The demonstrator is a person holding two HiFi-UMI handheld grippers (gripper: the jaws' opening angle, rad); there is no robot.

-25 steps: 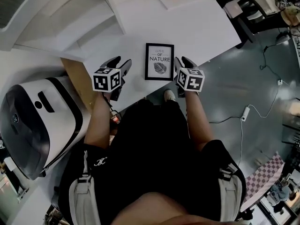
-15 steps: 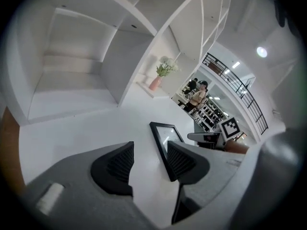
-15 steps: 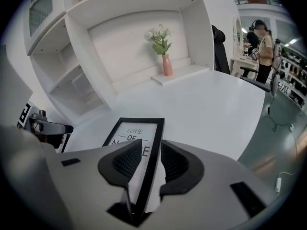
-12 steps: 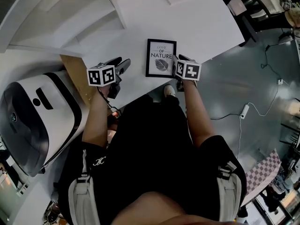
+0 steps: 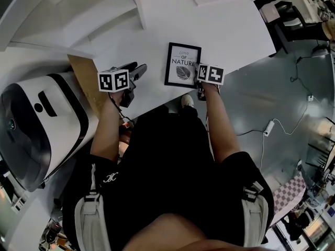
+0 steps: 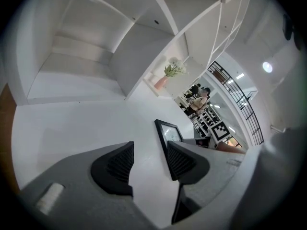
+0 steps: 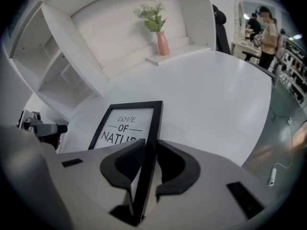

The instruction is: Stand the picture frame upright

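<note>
While the frame (image 7: 125, 123) is found lying flat and face up on the table (image 7: 216, 85), no part of the standing-up is judged done: a grip is only being taken, and the raising onto an edge remains. The right gripper (image 7: 150, 152) is set astride the frame's right rail, its jaws closing with the rail between them and firm pressure not yet evident. The left gripper (image 6: 149, 152) is held spread and empty, with the frame just beyond its right jaw. The long axis is seen to run away from the right jaws, the print's head at the far end.
</note>
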